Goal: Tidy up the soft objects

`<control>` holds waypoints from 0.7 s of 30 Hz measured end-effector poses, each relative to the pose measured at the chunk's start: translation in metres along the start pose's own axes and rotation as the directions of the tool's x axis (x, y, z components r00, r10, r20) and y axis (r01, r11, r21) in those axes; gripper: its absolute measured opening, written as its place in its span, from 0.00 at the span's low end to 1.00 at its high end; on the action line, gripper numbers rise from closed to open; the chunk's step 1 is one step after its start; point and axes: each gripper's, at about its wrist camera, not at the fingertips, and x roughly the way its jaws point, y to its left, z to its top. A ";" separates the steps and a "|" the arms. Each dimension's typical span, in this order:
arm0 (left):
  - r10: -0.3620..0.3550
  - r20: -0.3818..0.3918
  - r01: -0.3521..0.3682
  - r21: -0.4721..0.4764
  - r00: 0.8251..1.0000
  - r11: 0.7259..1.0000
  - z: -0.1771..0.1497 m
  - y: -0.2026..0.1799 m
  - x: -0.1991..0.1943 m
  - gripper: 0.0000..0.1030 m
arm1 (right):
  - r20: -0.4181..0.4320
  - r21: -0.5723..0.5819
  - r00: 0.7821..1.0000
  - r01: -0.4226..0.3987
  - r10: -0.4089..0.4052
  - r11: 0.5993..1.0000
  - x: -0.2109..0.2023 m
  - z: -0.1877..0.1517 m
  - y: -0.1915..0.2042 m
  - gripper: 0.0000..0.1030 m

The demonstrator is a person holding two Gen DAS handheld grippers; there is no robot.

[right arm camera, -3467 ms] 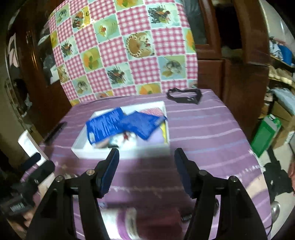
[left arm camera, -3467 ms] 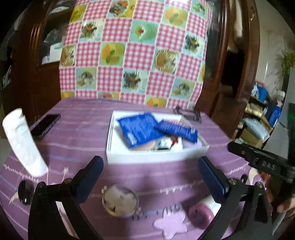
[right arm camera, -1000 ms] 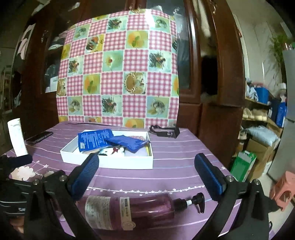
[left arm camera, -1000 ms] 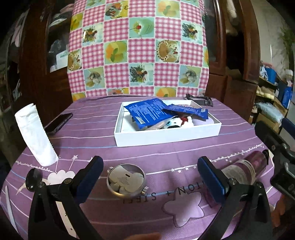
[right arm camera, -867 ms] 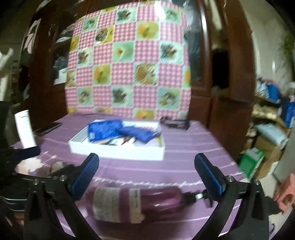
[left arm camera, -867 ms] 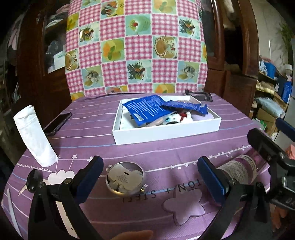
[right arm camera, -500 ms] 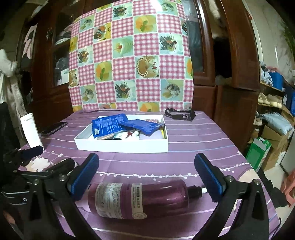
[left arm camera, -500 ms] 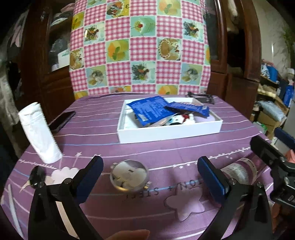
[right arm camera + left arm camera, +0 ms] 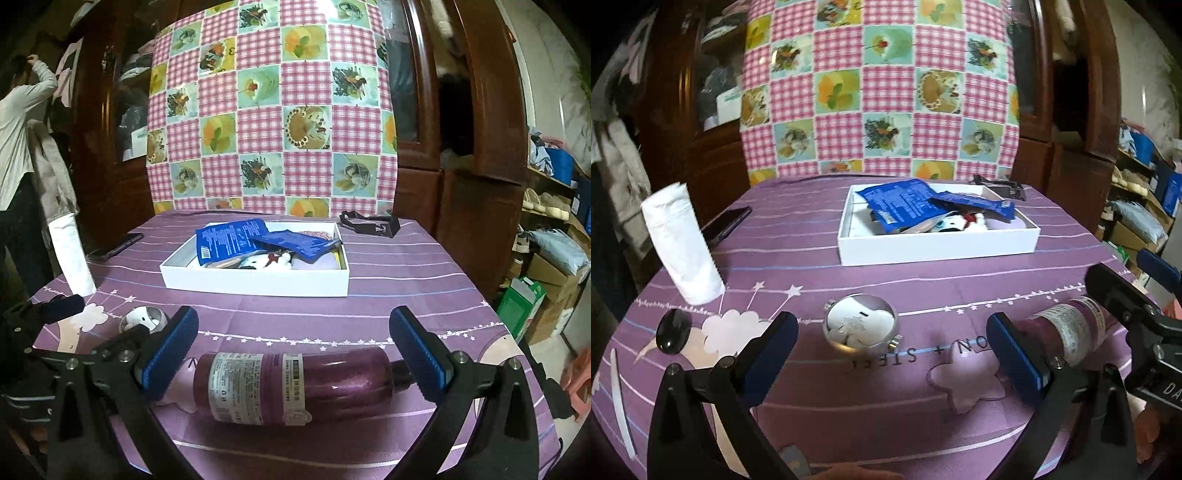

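Note:
A white box [image 9: 934, 245] [image 9: 255, 282] on the purple tablecloth holds two blue soft packets [image 9: 901, 203] [image 9: 231, 240], a small white plush toy [image 9: 267, 262] and a lilac item. My left gripper [image 9: 892, 350] is open near the table's front edge, with nothing between its fingers. My right gripper [image 9: 291, 354] is open too, low over a purple pump bottle [image 9: 295, 387] [image 9: 1071, 332] that lies on its side.
A round metal tin [image 9: 860, 326] [image 9: 144, 319] sits close to the left gripper. A white roll [image 9: 681, 245] stands at the left, a phone [image 9: 726, 225] behind it, a black clip [image 9: 369, 221] past the box. A person [image 9: 18, 147] stands far left.
Both grippers have drawn back from the box toward the table's front edge and stayed open. The tin and bottle now lie nearer in view.

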 end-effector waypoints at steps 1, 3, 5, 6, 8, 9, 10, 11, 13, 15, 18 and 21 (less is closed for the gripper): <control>0.000 -0.006 0.000 -0.009 1.000 1.000 0.000 0.002 0.001 1.00 | -0.005 0.001 1.000 0.001 -0.001 1.000 0.001 0.000 0.000 1.00; 0.006 -0.017 -0.006 -0.022 1.000 1.000 0.000 0.005 0.003 1.00 | -0.012 0.004 1.000 0.005 -0.005 1.000 0.002 0.000 -0.001 1.00; 0.005 -0.021 -0.005 -0.027 1.000 1.000 0.000 0.006 0.004 1.00 | -0.016 0.005 1.000 0.021 -0.021 1.000 0.002 0.000 -0.001 1.00; 0.004 -0.018 -0.005 -0.024 1.000 1.000 0.000 0.005 0.003 1.00 | -0.015 0.004 0.999 0.028 -0.028 1.000 0.002 0.000 -0.001 1.00; 0.006 -0.009 -0.006 -0.016 1.000 1.000 0.000 0.003 0.002 1.00 | -0.009 0.002 0.999 0.037 -0.037 0.999 0.001 0.000 0.000 1.00; 0.008 -0.004 -0.008 -0.010 1.000 1.000 -0.001 0.002 0.001 1.00 | -0.007 -0.001 0.999 0.040 -0.040 0.999 0.000 0.000 0.000 1.00; 0.009 0.000 -0.009 -0.004 1.000 1.000 -0.001 0.001 0.000 1.00 | -0.007 -0.003 0.999 0.039 -0.039 0.999 0.000 0.000 0.000 1.00; 0.011 0.000 -0.011 0.000 1.000 1.000 -0.001 0.000 0.000 1.00 | -0.007 -0.001 0.999 0.039 -0.039 0.999 0.000 0.000 0.000 1.00; 0.011 -0.002 -0.011 0.001 1.000 1.000 -0.001 0.000 0.000 1.00 | -0.011 -0.002 0.999 0.044 -0.044 0.999 0.001 0.000 0.000 1.00; 0.009 -0.001 -0.009 -0.003 1.000 1.000 -0.001 0.000 0.001 1.00 | -0.013 0.000 0.999 0.049 -0.049 0.999 0.001 0.000 0.000 1.00; 0.009 -0.002 -0.009 -0.004 1.000 1.000 -0.001 0.000 0.001 1.00 | -0.010 0.004 0.999 0.050 -0.050 0.999 0.000 0.000 -0.001 1.00; 0.009 0.002 -0.009 0.000 1.000 1.000 -0.001 0.000 0.000 1.00 | -0.011 0.003 0.999 0.049 -0.049 0.999 0.001 0.000 -0.001 1.00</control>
